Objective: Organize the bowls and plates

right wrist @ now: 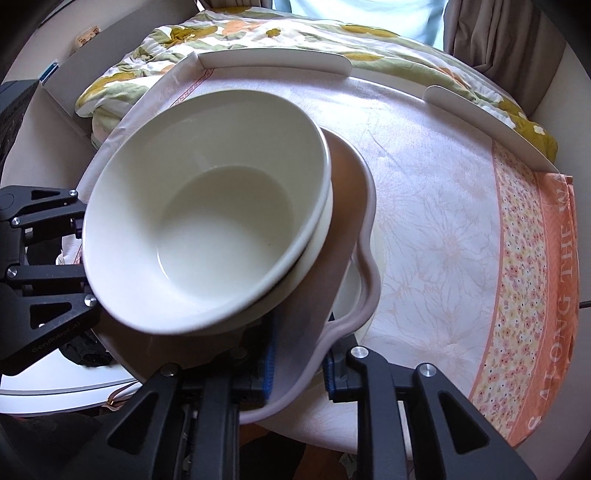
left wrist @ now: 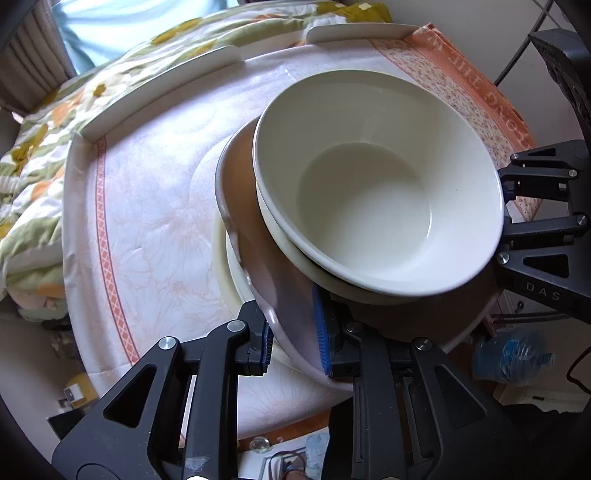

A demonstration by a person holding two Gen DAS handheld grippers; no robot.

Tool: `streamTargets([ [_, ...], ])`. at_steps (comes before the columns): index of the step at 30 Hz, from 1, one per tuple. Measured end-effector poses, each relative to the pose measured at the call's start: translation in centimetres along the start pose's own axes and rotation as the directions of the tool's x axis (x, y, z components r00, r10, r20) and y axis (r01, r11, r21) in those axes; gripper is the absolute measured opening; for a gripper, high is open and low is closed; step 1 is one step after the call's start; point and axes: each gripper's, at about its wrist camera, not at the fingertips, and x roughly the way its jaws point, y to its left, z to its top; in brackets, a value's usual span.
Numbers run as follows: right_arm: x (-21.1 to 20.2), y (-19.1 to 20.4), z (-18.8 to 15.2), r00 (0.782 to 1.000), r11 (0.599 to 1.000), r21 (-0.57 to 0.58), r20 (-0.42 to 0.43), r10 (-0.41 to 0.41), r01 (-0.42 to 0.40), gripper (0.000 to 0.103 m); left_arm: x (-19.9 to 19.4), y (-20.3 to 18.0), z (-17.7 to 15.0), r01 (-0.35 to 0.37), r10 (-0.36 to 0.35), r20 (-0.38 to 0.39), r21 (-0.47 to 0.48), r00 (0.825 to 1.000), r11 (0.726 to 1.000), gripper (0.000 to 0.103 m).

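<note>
1. Bowls: two cream bowls (left wrist: 369, 192), nested one inside the other, empty, the upper one tilted a little.
2. Plates: one mauve plate with a wavy rim (left wrist: 255, 258) carries the bowls. Under it a white dish (left wrist: 231, 275) shows only as a sliver of rim; whether more lie beneath, cannot tell.
3. The whole stack sits over the near part of the round bench (right wrist: 424, 122), which is covered by a pale floral cloth (left wrist: 155, 221) with an orange lettered border.
4. Left gripper (left wrist: 291, 343): jaws nearly closed, blue pads either side of the mauve plate's rim on its left edge, gripping it.
5. Right gripper (right wrist: 299, 363): same narrow set, pads clamped across the plate's rim on the opposite side.
6. Each gripper is visible from the other's camera, beside the bowls.
7. Bench edge: two raised white rim guards (left wrist: 166, 88) on the far side, with a gap between them.
8. Beyond the bench: a quilt with yellow and orange flowers (right wrist: 221, 40), and curtains (right wrist: 495, 33) further off.
9. On the floor near the bench: a crumpled blue bag (left wrist: 511, 358), blurred.
</note>
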Motion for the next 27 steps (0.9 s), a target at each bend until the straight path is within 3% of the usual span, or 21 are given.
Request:
streamTargets([
  [3,-0.6,-0.2,0.1,1.000,1.000,0.002,-0.003,0.001,-0.001,0.019,-0.4,-0.1,0.1,0.001,-0.001,-0.015,0.012,1.000,1.000,0.021],
  [5,-1.1,-0.3,0.1,1.000,1.000,0.011,-0.002,-0.005,0.005,0.023,-0.9,-0.2,0.1,-0.025,0.026,-0.015,0.028,1.000,0.999,0.030],
  [7,-1.6,-0.5,0.1,1.000,1.000,0.027,-0.007,-0.003,0.003,0.026,-1.9,-0.4,0.0,-0.043,0.043,0.001,0.055,0.999,0.998,0.053],
  [8,-2.0,-0.6,0.0,1.000,0.999,0.037,-0.007,0.002,-0.002,0.026,-2.4,-0.4,-0.1,-0.034,0.033,0.010,0.058,0.999,0.998,0.056],
  [12,-3.7,-0.8,-1.0,1.000,0.997,0.074,-0.005,0.007,-0.007,0.026,-4.5,-0.1,-1.2,-0.008,0.006,0.035,0.042,0.999,0.999,0.057],
  [17,-7.7,-0.8,-2.7,0.996,0.994,0.100,0.083,0.024,-0.032,0.026,-8.6,0.0,-2.8,0.018,-0.014,0.113,-0.034,0.993,0.999,0.057],
  [20,-11.3,-0.8,-3.4,0.984,0.991,0.123,0.174,0.026,-0.048,0.026,-12.4,-0.6,-3.2,0.005,0.014,0.208,-0.092,0.978,0.996,0.057],
  [23,-15.4,-0.9,-4.1,0.961,0.987,0.147,0.276,0.019,-0.062,0.026,-16.6,-1.3,-3.5,-0.014,0.071,0.328,-0.171,0.942,0.985,0.063],
  [25,-18.1,-0.6,-4.4,0.942,0.989,0.149,0.336,-0.028,-0.024,0.037,-19.8,-1.8,-3.9,-0.012,0.107,0.424,-0.220,0.900,0.975,0.084],
  [27,-20.6,-0.4,-4.8,0.916,0.988,0.152,0.398,-0.055,-0.007,0.089,-22.0,-2.3,-4.2,-0.017,0.142,0.497,-0.247,0.856,0.969,0.099],
])
